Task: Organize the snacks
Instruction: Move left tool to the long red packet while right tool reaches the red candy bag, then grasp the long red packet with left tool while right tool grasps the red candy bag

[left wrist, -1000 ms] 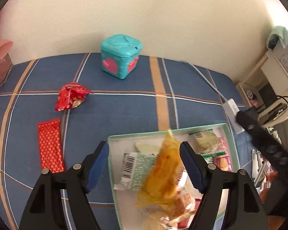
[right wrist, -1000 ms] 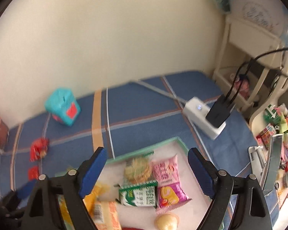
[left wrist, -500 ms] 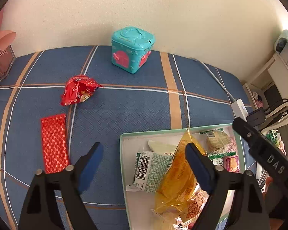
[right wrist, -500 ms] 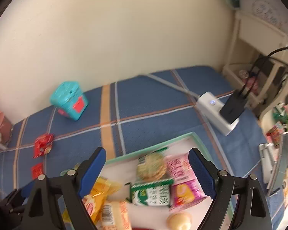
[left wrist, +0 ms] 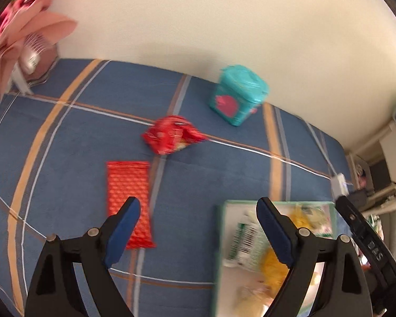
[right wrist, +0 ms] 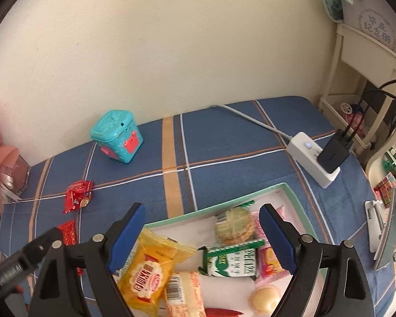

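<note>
**Left wrist view: two red snacks left out on the cloth, both grippers empty**

Biggest first: we've got the blue plaid cloth [left wrist: 66,132] w/ the teal-rimmed snack tray [right wrist: 290,187] on it, already loaded: yellow cracker pack [right wrist: 147,272], green-white biscuit pack [right wrist: 232,262], round cookie pack [right wrist: 233,225], pink candy pack [right wrist: 270,260].

Left gripper [left wrist: 198,227] is spread wide, nothing betw. the jaws; they've just been opening. It sits over bare cloth, tray's left edge under its right finger.

Right gripper [right wrist: 203,235] also spread wide, empty, hovering over the tray's contents.

Still out of the tray:
- Flat red wafer packet [left wrist: 128,198]: lies just ahead of the left blue pad, partly behind it. We judge it light, thin, fairly stiff, slick foil. Best pinched across the narrow width, mid-length; it lies flush on soft cloth, so the pads must dig in a bit.
- Crumpled red snack bag [left wrist: 174,137]: farther out, near the teal toy box [left wrist: 237,95]. Prob. light, puffy, crushable contents. We'd take it by the bulging middle, gentle squeeze.
</note>
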A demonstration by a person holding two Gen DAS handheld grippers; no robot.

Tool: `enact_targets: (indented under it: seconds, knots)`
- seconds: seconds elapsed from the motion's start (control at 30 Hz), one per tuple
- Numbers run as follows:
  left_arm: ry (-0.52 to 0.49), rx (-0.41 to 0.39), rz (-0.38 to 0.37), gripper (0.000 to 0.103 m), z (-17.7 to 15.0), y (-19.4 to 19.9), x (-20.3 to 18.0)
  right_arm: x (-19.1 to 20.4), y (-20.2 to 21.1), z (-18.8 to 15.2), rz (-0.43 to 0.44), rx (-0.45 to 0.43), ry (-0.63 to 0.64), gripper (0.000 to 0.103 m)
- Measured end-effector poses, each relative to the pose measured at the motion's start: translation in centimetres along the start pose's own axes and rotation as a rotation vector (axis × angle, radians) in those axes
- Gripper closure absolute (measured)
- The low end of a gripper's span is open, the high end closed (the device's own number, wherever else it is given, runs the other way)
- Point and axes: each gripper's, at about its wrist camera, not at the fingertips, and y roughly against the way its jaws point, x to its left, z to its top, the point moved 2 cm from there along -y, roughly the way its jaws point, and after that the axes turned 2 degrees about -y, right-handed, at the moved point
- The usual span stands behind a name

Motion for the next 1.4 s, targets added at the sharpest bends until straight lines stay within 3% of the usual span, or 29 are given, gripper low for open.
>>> enact_targets:
  seconds: [0.23,0.4,0.6,0.87,1.03,1.27,1.33,1.4]
  knots:
    - [0.113,0.063,0.077,0.013,0.4,-4.0,6.6,3.7,-2.6,-0.8,0.05,-0.004,0.058,0.013]
    - [0.159,0.117,0.076,0.013,-0.1,-6.2,9.1,7.9,-3.6,-1.2,0.058,-0.029,0.134,0.013]
    - [0.151,0.143,0.04,0.013,-0.3,-7.0,9.4,13.2,-5.3,-1.2,0.176,0.02,0.2,0.013]
    - [0.1,0.153,0.079,0.014,-0.4,-7.8,8.3,18.5,-9.0,-0.8,0.26,0.127,0.234,0.013]
    - [0.063,0.14,0.126,0.031,0.0,-8.2,7.8,21.0,-10.9,-1.0,0.241,0.148,0.295,0.013]
    - [0.085,0.115,0.084,0.056,0.9,-7.9,8.5,23.1,-12.9,-1.6,0.211,0.187,0.338,0.015]
    - [0.086,0.107,0.069,0.062,1.0,-7.8,8.7,23.6,-13.2,-1.8,0.207,0.193,0.355,0.028]
    - [0.092,0.105,0.053,0.065,1.2,-7.8,8.8,23.9,-13.3,-2.1,0.203,0.201,0.367,0.03]
